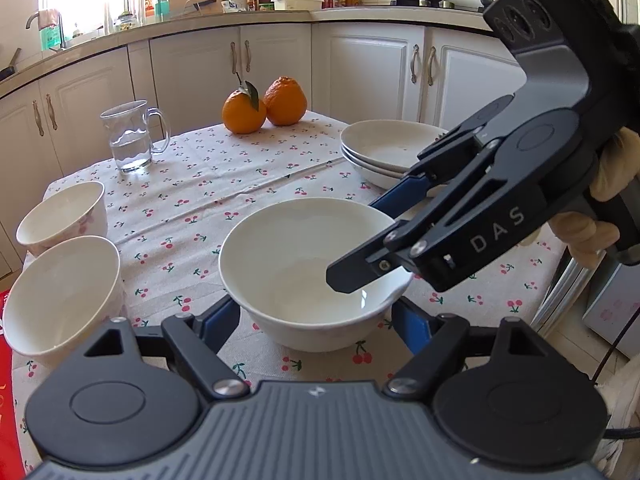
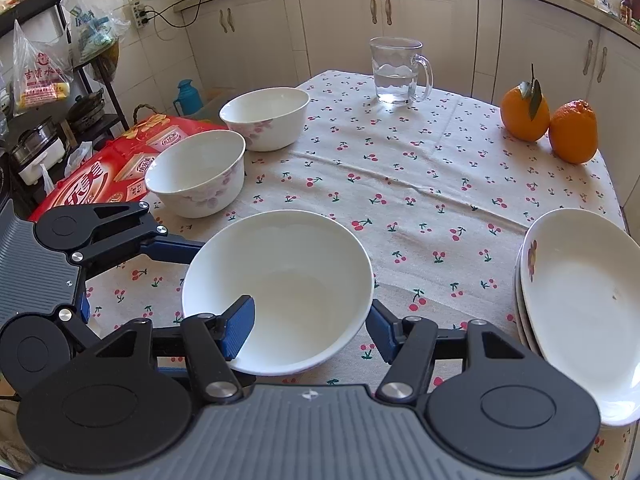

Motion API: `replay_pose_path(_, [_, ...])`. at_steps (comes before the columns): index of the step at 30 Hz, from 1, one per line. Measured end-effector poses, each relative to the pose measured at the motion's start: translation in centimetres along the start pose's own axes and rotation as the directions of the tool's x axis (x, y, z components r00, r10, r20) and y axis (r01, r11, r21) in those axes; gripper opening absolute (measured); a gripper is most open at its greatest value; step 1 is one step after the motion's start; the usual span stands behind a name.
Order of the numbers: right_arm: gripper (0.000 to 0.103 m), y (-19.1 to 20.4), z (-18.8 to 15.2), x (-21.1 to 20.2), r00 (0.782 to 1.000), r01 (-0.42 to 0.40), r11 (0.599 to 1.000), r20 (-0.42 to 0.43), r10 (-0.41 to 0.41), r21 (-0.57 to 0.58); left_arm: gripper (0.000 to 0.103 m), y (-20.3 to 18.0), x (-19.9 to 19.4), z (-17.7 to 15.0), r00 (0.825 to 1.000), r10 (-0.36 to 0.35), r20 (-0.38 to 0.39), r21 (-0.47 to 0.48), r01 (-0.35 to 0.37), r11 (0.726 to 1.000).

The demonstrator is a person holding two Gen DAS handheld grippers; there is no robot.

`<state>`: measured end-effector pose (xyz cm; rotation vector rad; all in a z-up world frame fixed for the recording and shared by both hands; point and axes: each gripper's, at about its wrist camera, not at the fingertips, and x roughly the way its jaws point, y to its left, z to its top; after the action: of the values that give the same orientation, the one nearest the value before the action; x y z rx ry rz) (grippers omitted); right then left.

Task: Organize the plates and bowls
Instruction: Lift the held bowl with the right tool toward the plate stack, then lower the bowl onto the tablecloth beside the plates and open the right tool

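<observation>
Here plain white bowl [image 2: 280, 288] on tablecloth [image 2: 420, 184]: right gripper [image 2: 310, 330] pinches its rim, one finger inside; left gripper [image 1: 316, 320] spread, straddling bowl, contact unclear.

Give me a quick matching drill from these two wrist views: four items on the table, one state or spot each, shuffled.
Items:
1. plain white bowl
2. glass mug
3. plates
4. oranges

States:
A. stacked at the table's right edge
B. side by side, one with a leaf
C. partly filled with water
D. rim pinched by the right gripper

Pairs: 1-D, 2-C, 3-A, 4-B
</observation>
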<state>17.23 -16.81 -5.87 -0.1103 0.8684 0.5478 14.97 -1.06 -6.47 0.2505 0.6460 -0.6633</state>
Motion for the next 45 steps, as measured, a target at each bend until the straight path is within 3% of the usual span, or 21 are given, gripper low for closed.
replay_pose_path(6, [0.069, 0.1, -0.1, 0.0, 1.000, -0.001, 1.000, 0.002, 0.001, 0.003, 0.084, -0.1, 0.0, -0.1, 1.000, 0.006, 0.001, 0.005, -0.006, 1.000])
replay_pose_path(8, [0.073, 0.1, 0.0, 0.0, 1.000, -0.008, 1.000, 0.000, 0.008, 0.005, 0.093, -0.1, -0.1, -0.1, 1.000, 0.013, 0.012, 0.006, -0.013, 1.000])
replay_pose_path(10, [0.093, 0.3, 0.0, -0.1, 1.000, -0.004, 1.000, 0.008, 0.004, 0.005, 0.098, 0.0, -0.5, -0.1, 1.000, 0.008, 0.022, -0.002, -0.008, 1.000])
replay_pose_path(13, [0.100, 0.5, 0.0, -0.3, 1.000, 0.004, 1.000, 0.025, -0.004, 0.001, 0.098, 0.2, -0.9, -0.1, 1.000, 0.010, 0.027, -0.008, -0.009, 1.000])
replay_pose_path(19, [0.103, 0.9, 0.1, -0.6, 0.999, 0.024, 1.000, 0.033, -0.024, -0.004, 0.098, 0.3, -2.3, -0.5, 0.999, 0.028, 0.040, -0.020, -0.027, 0.999])
replay_pose_path(27, [0.103, 2.3, 0.7, -1.3, 0.997, 0.052, 0.998, 0.061, -0.049, -0.036, 0.101, 1.7, -4.8, -1.4, 0.993, 0.104, 0.059, -0.070, -0.100, 0.993])
replay_pose_path(37, [0.103, 5.0, 2.3, -0.5, 0.998, 0.036, 0.992, 0.057, -0.030, -0.120, 0.101, 5.4, -6.9, -3.0, 0.968, 0.245, 0.052, -0.169, -0.234, 0.958])
replay_pose_path(45, [0.103, 6.0, 4.0, 1.0, 0.999, 0.008, 0.988, 0.040, -0.002, -0.153, 0.101, 7.6, -6.7, -4.0, 0.954, 0.299, 0.035, -0.203, -0.286, 0.936])
